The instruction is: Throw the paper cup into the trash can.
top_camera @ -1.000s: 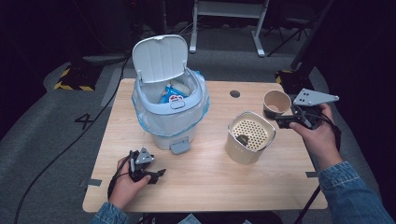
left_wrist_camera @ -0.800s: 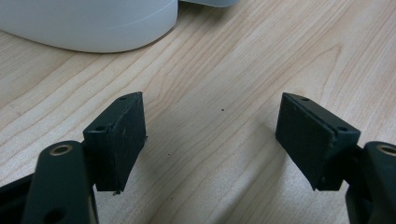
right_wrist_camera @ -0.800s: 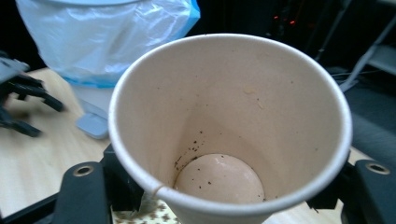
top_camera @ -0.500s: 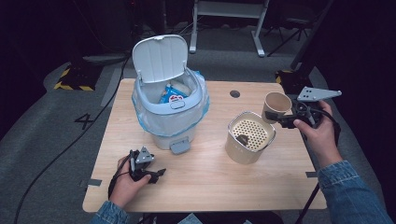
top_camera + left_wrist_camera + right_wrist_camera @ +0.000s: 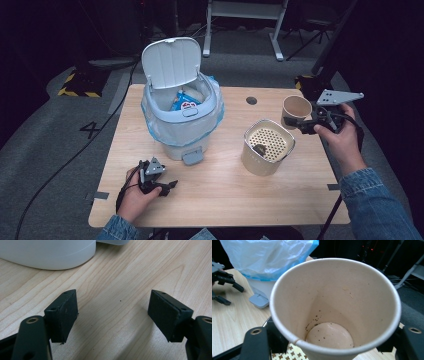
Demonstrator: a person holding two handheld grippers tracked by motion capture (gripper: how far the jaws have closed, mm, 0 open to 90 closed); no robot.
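Observation:
A tan paper cup [image 5: 296, 109] hangs just above the table's right edge, held from the right by my right gripper [image 5: 299, 124], which is shut on it. In the right gripper view the cup [image 5: 334, 305] sits between both jaws, holding nothing but dark specks at its bottom. My left gripper [image 5: 167, 186] rests on the table near the front left, open, with bare wood between its jaws [image 5: 112, 307].
A white pedal bin [image 5: 182, 127] with its lid [image 5: 171, 62] up and a blue-edged liner stands at the middle left; a blue packet [image 5: 185, 102] lies inside. A beige container [image 5: 267, 150] with a perforated top stands just left of the cup. The bin's pedal [image 5: 259, 300] faces the front.
The right hand has shifted only slightly, with the cup still in its grip. The left hand has not moved.

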